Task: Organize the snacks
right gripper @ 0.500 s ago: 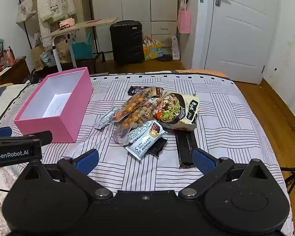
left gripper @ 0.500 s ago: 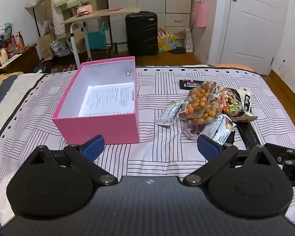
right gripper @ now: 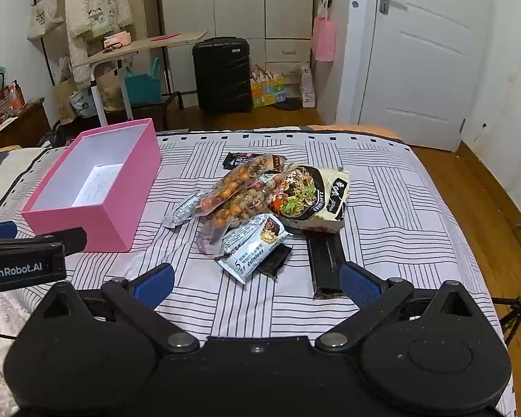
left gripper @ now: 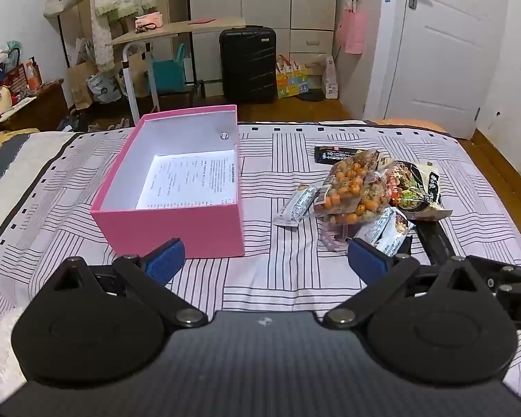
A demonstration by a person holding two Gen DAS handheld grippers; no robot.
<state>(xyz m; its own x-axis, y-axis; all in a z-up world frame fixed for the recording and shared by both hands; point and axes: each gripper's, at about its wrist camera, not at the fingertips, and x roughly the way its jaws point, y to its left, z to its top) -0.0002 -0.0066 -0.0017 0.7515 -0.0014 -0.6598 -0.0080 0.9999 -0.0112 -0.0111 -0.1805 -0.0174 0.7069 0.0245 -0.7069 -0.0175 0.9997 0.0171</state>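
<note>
Sitting open on the striped bedspread [left gripper: 271, 278], the pink box [left gripper: 177, 229] served as the anchor for everything else, and nothing but a printed sheet [left gripper: 191, 182] lay on its floor. No snack had gone in yet, so the task looked to be at its very start, with the first pick not yet made.

To the right of the box, apart from it, the snacks lay in one loose heap. Nearest the box was a slim silver bar [left gripper: 300, 203]. Next came two clear bags of orange coated nuts [right gripper: 238, 186], overlapping each other. A white-and-grey packet [right gripper: 251, 246] rested at the heap's near edge, with a small dark wrapper [right gripper: 276, 260] poking from under it. Farther right was a noodle packet [right gripper: 312, 196], and a long black packet [right gripper: 324, 264] ran toward the camera from beneath it. Another dark packet [left gripper: 333, 154] lay behind the heap; its print was too small to read.

The left gripper [left gripper: 264, 259] hovered just in front of the box's near right corner, tilted downward, jaws spread wide with nothing between them. The right gripper [right gripper: 257, 283] hung in front of the heap, also angled down, jaws equally wide and empty.

The next move probably called for one gripper to come down on an outlying piece, likely the silver bar or the white-and-grey packet, since the overlapped bags would drag their neighbours.
</note>
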